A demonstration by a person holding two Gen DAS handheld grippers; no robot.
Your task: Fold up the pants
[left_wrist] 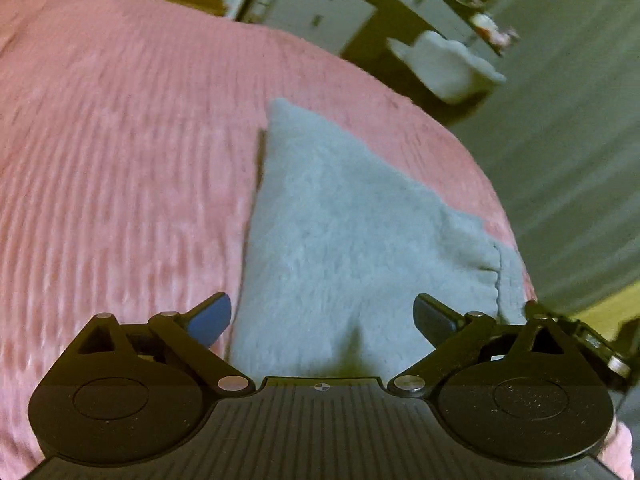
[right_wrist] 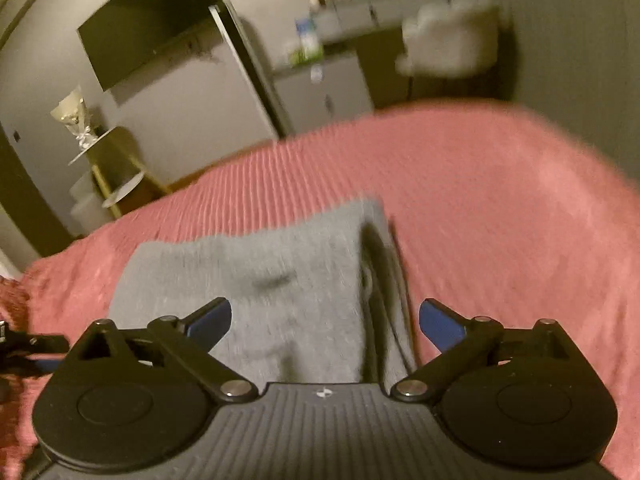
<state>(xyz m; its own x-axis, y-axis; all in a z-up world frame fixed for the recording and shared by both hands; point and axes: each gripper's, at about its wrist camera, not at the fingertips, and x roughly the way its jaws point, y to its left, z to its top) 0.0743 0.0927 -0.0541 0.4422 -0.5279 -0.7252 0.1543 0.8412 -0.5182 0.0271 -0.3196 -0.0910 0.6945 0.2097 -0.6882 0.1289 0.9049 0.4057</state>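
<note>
A: Pants [left_wrist: 344,248] lie folded on the bed [left_wrist: 120,140]. Left gripper [left_wrist: 322,318] and right gripper [right_wrist: 325,322]?
B: Both spread wide, empty. I'd square the edges before lifting away.

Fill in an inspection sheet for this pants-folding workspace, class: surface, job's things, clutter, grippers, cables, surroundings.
Surface: pink ribbed bedspread, lying flat.
Job's things: grey pants, folded into a compact stack on the bedspread.
Clutter: nothing seen on the bed.
Grippers: left gripper open, holding nothing; right gripper open, holding nothing; both above the pants.
Cables: nothing seen.
Surroundings: wall-mounted screen, white cabinet, small tiered side table; background blurred.
</note>
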